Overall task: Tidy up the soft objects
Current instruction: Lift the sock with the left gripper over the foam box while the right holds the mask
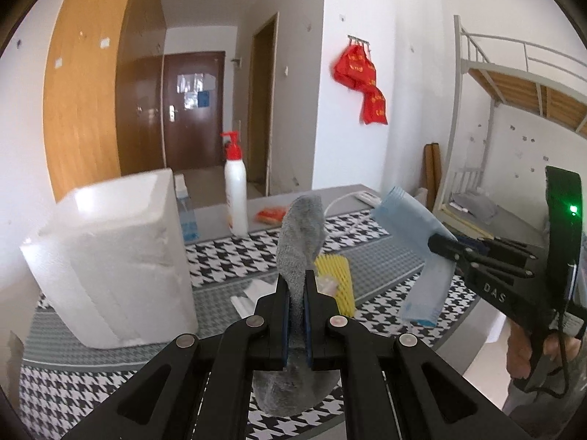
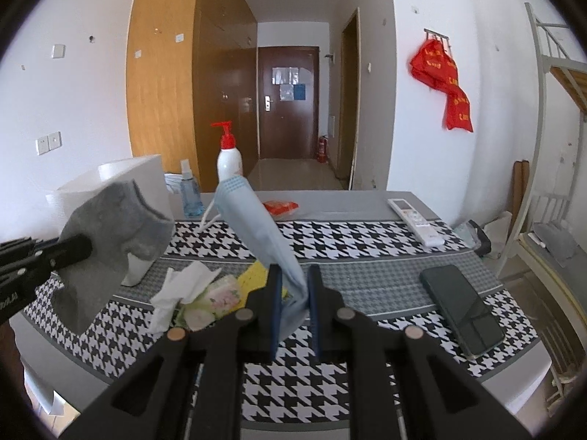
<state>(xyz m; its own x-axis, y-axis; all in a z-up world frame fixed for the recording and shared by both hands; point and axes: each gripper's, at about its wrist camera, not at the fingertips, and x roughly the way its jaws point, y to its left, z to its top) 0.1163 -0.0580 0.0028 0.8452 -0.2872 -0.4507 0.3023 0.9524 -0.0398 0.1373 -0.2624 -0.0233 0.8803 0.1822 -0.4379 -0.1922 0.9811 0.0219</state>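
Here, largest to smallest, was what lay in view.

Table (image 2: 367, 198): a grey-topped table stood before a hallway, covered by a houndstooth cloth (image 2: 330, 242) in black, white and grey bands.

Foam box (image 1: 110, 256): a white box stood on the cloth at the left side, taller than everything else on the table.

Left gripper (image 1: 297, 293): its jaws were pressed together on a grey sock (image 1: 301, 234), held up clear of the cloth; in the left wrist view the sock rose above the fingertips and its lower part hung beneath them. In the right wrist view the sock hung in front of the foam box.

Right gripper (image 2: 295, 286): its jaws were clamped on a light blue face mask (image 2: 256, 227), also lifted off the table, the mask standing up and leaning left from the pads. A hand (image 1: 528, 355) gripped this tool's handle.

Pump bottle (image 2: 229, 157): white with a red pump, upright at the far edge, just beside a small blue spray bottle (image 2: 190, 194).

Phone (image 2: 462, 308): dark, flat on the cloth at the right.

Remote (image 2: 414, 220): white, lying near the far right corner.

Loose pile: a crumpled white tissue (image 2: 179, 289), a floral packet (image 2: 220, 297) and a yellow ribbed item (image 1: 334, 282) lay together on the cloth, below the two held pieces.

Orange packet (image 2: 280, 207): small, resting on bare table near the far edge.
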